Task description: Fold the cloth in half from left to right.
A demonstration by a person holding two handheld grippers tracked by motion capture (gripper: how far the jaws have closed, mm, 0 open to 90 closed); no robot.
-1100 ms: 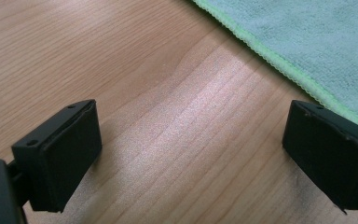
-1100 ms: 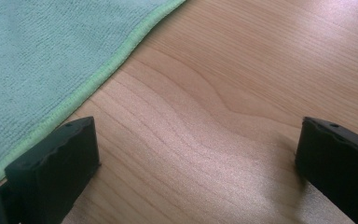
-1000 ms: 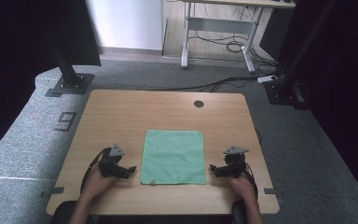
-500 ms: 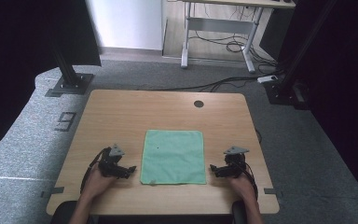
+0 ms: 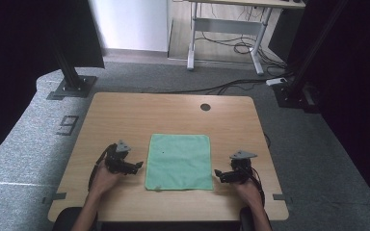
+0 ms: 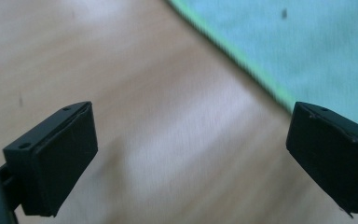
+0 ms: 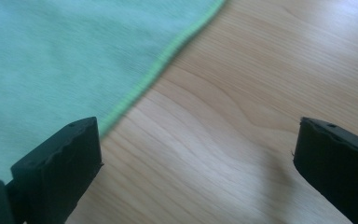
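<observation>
While the cloth (image 5: 178, 161) lay flat and square on the desk (image 5: 125, 115), toward the desk's near edge and about midway across it, both grippers sat low at its flanks. Left gripper (image 5: 134, 167) stood just beside the cloth's left edge, jaws spread wide and pointed toward it; in the left gripper view the cloth's hem (image 6: 242, 60) ran just ahead of one jaw, with bare wood between the two. Right gripper (image 5: 220, 176) stood just beside the cloth's right edge near its near corner, jaws likewise spread and holding nothing; the right gripper view showed the hem (image 7: 168, 51) meeting one jaw. Judged from this mirrored placement, the grippers were set to take opposite edges together, probably for a fold. No contact with the cloth could be confirmed.
</observation>
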